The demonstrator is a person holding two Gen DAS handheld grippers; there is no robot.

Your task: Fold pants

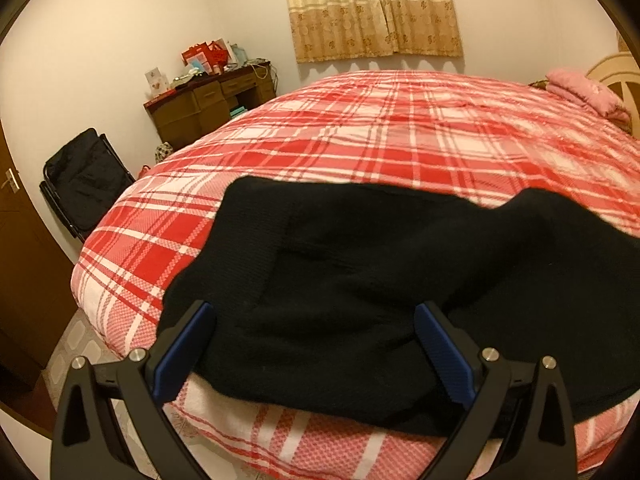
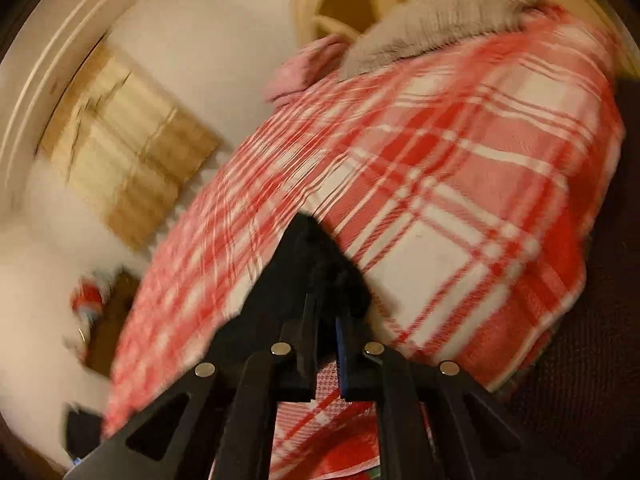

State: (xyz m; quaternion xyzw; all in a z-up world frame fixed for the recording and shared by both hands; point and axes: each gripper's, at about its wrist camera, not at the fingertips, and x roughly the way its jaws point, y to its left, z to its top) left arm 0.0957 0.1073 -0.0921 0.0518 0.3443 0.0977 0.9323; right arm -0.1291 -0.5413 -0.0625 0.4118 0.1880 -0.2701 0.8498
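Observation:
Black pants (image 1: 360, 260) lie spread over the near edge of a bed with a red and white plaid cover (image 1: 360, 140). My left gripper (image 1: 314, 309) hovers just above them, its blue-padded fingers (image 1: 188, 344) wide open and apart from the cloth. In the blurred, tilted right wrist view, my right gripper (image 2: 326, 304) is shut on a peaked corner of the black pants (image 2: 308, 248), lifted off the plaid cover (image 2: 440, 200). How much cloth sits between its jaws is hidden.
A wooden desk (image 1: 208, 100) with clutter stands by the far wall, and a black folding chair (image 1: 84, 176) sits near a door (image 1: 16, 208). A pink pillow (image 1: 584, 92) and a grey blanket (image 2: 432, 28) lie at the headboard end. Tiled floor (image 1: 80, 344) shows below the bed's edge.

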